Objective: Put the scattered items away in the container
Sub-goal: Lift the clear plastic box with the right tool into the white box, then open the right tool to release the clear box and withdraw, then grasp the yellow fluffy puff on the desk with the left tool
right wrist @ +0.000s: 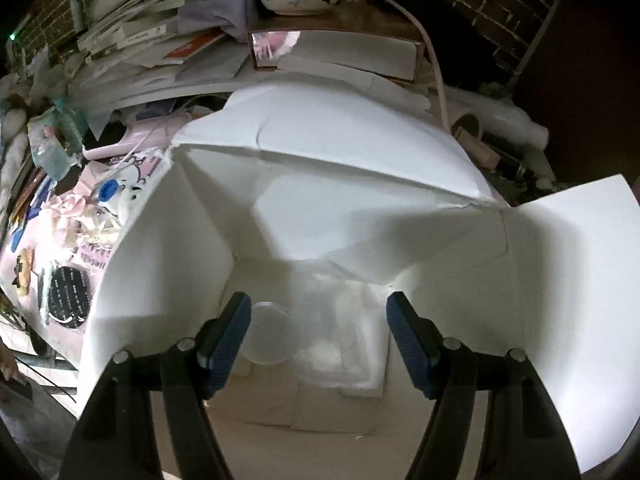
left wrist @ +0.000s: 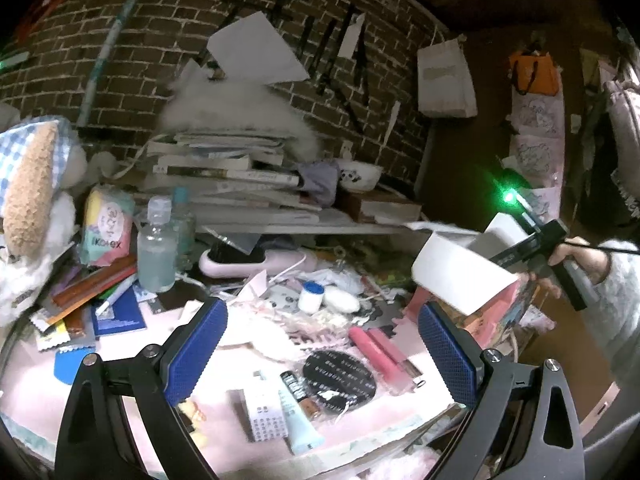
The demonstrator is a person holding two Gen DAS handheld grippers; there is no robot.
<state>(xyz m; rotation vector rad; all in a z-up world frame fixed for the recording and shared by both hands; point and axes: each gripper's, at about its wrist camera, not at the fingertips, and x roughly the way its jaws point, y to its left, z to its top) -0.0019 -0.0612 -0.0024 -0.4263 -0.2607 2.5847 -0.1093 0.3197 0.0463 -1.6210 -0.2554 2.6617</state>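
White cardboard box fills frame centre, flaps up; light, flimsy. Right gripper spread, empty, over its mouth. Left gripper spread above pink tubes: slippery, grip mid-body.

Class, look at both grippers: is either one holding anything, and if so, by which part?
Neither. The left gripper hangs open above the cluttered table; the right gripper is open inside the white box, gripping nothing.
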